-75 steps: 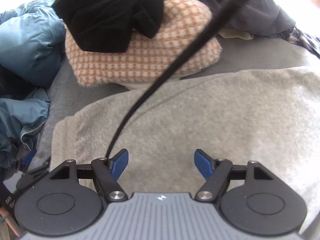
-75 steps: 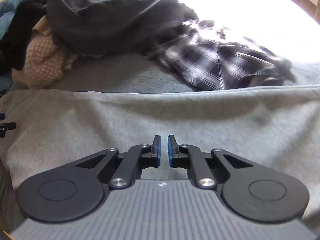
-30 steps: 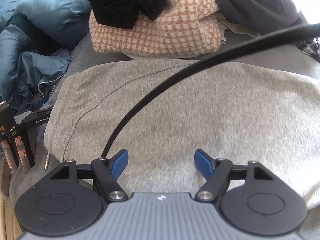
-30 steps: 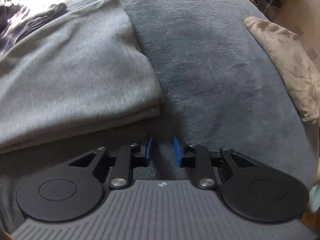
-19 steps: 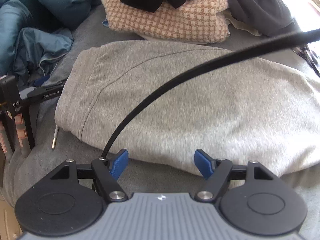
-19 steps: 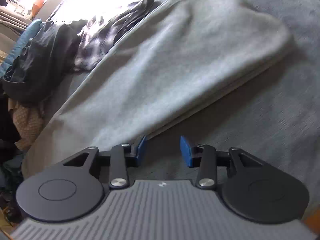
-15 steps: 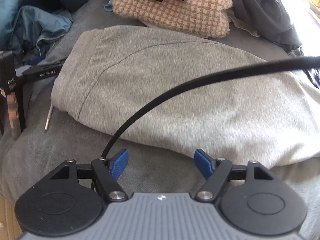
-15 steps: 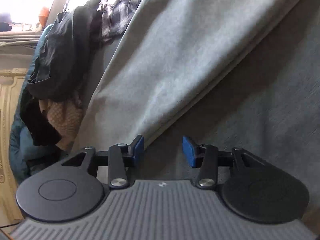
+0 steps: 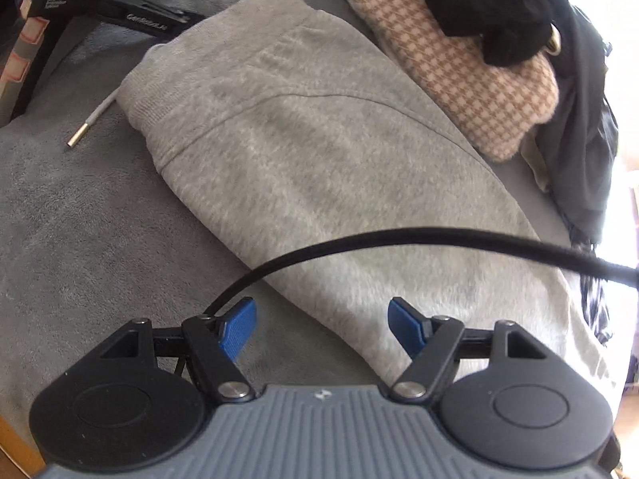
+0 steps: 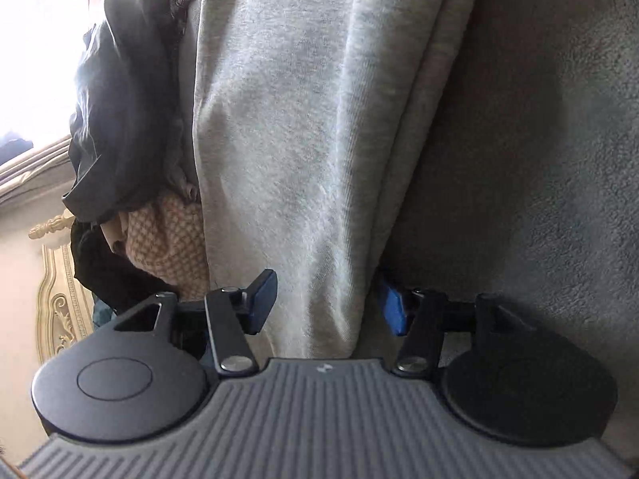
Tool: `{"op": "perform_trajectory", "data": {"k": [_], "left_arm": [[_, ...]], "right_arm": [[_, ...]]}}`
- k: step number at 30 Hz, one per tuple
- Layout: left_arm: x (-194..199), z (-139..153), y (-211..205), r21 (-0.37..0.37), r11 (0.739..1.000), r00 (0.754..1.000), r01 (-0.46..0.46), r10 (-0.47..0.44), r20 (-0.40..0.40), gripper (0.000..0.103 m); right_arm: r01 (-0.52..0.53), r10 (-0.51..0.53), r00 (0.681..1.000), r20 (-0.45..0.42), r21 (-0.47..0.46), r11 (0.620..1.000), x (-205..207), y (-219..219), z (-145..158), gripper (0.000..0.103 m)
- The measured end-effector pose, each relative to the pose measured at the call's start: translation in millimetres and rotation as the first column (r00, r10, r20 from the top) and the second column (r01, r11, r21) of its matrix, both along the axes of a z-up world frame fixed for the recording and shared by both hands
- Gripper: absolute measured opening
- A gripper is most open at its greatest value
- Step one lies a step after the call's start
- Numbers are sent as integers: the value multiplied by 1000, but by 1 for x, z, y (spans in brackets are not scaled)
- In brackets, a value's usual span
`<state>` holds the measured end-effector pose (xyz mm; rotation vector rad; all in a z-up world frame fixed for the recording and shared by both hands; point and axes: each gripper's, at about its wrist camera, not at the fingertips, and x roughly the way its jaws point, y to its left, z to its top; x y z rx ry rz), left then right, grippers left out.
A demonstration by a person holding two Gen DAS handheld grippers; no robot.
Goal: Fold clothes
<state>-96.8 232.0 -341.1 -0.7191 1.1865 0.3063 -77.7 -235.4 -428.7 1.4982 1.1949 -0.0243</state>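
Straddling the folded grey sweatpants (image 10: 303, 139), right gripper (image 10: 327, 305) and left gripper (image 9: 322, 325) both gape wide.

Daylit, soft shadows; blown-out glare upper right in left view, upper left in right view; fisheye bending at edges.

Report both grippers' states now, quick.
Left gripper: open, holding nothing.
Right gripper: open, astride the grey folded garment's edge, not clamped.
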Motion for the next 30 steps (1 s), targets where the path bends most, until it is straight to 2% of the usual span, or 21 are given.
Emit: {"op": "perform_trajectory", "data": {"k": [4, 6, 8, 10, 11, 12, 13, 14, 15, 17, 20, 23, 25, 27, 29, 30], "left_arm": [[-2, -8, 34, -21, 991, 991, -135, 134, -21, 73], [-2, -15, 48, -37, 985, 985, -170, 169, -25, 72], [1, -23, 56, -57, 982, 983, -182, 180, -43, 69], [6, -27, 57, -45, 984, 985, -170, 168, -52, 62], [8, -26, 55, -24, 989, 988, -145, 144, -47, 54], [11, -25, 52, -4, 993, 993, -116, 116, -36, 40], [12, -23, 50, 12, 996, 996, -91, 92, -21, 32], [13, -21, 48, 24, 997, 997, -74, 74, -5, 18], [14, -19, 48, 34, 997, 998, -68, 68, 8, 12], [15, -13, 48, 58, 997, 998, -57, 56, 19, 9], [17, 0, 45, 106, 994, 999, 0, -5, 46, 8], [18, -4, 45, 126, 991, 998, 47, -53, 38, 8], [19, -16, 46, 115, 992, 998, 60, -61, 10, 9], [18, -22, 47, 105, 992, 998, 69, -70, 5, 16], [16, -16, 46, 116, 989, 995, 94, -95, 7, 23], [14, -12, 46, 123, 987, 994, 107, -109, 8, 36]], "right_arm": [[93, -93, 995, -32, -4, 996, -2, 2, -3, 54], [96, -96, 995, -23, -19, 995, -1, 6, -3, 54], [97, -98, 995, -14, -33, 995, 2, 10, -3, 54], [96, -96, 995, 0, -45, 994, 8, 14, -2, 56], [81, -80, 997, 11, -68, 994, 11, 15, 1, 56], [66, -64, 998, 23, -91, 994, 13, 16, 3, 52], [41, -37, 999, 35, -129, 991, 17, 18, 7, 48], [16, -8, 999, 47, -166, 986, 20, 20, 11, 34], [-10, 22, 998, 52, -217, 976, 23, 22, 16, 15], [-39, 62, 995, 80, -259, 965, 25, 23, 26, 7], [-125, 186, 973, 140, -358, 925, 33, 27, 52, 7], [-188, 267, 952, 147, -407, 894, 39, 25, 64, 7], [-220, 283, 954, 96, -416, 882, 43, 25, 49, 7], [-243, 286, 957, 55, -394, 887, 41, 19, 23, 9], [-186, 217, 974, 67, -313, 931, 35, 7, 16, 12], [-150, 174, 982, 69, -265, 953, 29, -1, 15, 18]]}}
